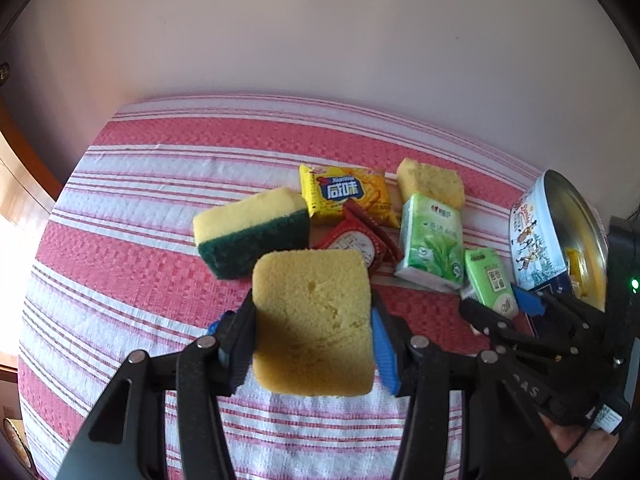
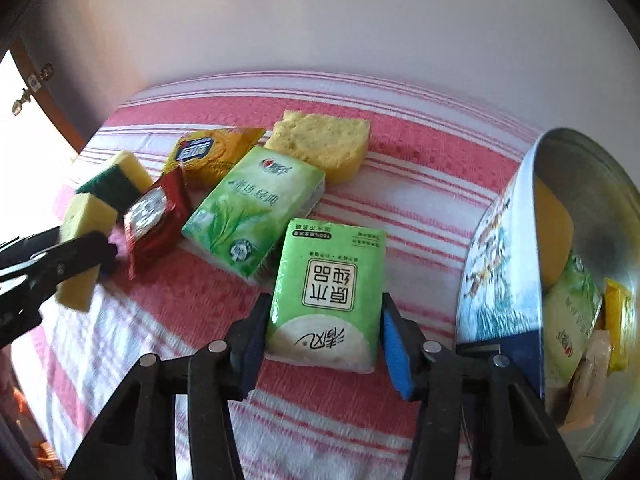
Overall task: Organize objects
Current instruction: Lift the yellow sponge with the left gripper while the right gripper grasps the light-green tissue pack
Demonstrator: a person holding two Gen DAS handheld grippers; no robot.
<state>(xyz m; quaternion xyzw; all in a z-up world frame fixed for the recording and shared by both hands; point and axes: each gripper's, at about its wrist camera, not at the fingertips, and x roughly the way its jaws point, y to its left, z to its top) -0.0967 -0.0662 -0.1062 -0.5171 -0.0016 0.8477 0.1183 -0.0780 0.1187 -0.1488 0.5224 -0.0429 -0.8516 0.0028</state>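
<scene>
My left gripper (image 1: 314, 332) is shut on a yellow sponge (image 1: 314, 320) and holds it above the striped cloth; it also shows in the right wrist view (image 2: 82, 240). My right gripper (image 2: 324, 328) stands around a small green tissue pack (image 2: 328, 292) with both pads at its sides; the pack seems to rest on the cloth. A round tin (image 2: 500, 280) tilted on its side at the right holds a sponge, a tissue pack and snack packets. On the cloth lie a green-backed sponge (image 1: 248, 236), a yellow snack packet (image 1: 348, 194), a red packet (image 1: 356, 244), a larger green tissue pack (image 1: 430, 240) and another yellow sponge (image 1: 432, 182).
The table is covered by a red and white striped cloth (image 1: 132, 216) and stands against a pale wall (image 1: 320, 32). Wooden furniture (image 1: 24, 184) is at the left edge. The tin also shows in the left wrist view (image 1: 536, 240), next to my right gripper (image 1: 504, 308).
</scene>
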